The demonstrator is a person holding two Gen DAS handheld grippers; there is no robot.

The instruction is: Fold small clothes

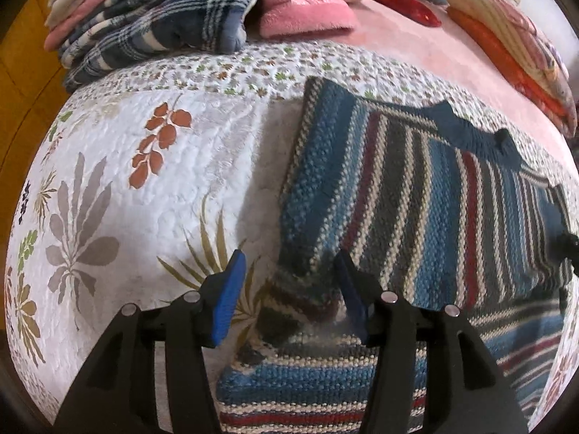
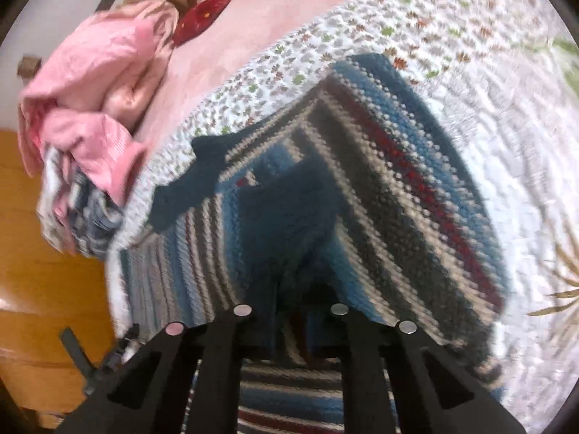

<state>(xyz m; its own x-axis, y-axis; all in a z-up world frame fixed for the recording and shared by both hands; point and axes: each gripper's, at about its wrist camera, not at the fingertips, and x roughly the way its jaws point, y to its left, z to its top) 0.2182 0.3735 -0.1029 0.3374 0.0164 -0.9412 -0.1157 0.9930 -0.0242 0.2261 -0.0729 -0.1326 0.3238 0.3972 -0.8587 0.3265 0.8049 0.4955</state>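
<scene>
Left wrist view: left claw [image 1: 286,289] gapes wide over the sweater [image 1: 416,195] edge; right claw [image 2: 293,289] pinches its knit.

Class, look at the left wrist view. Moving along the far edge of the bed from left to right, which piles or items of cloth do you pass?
Plaid blanket → pink fleece → red item → striped orange bedding.

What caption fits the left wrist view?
Open left hand-held gripper above a striped knit sweater on floral quilt.
</scene>
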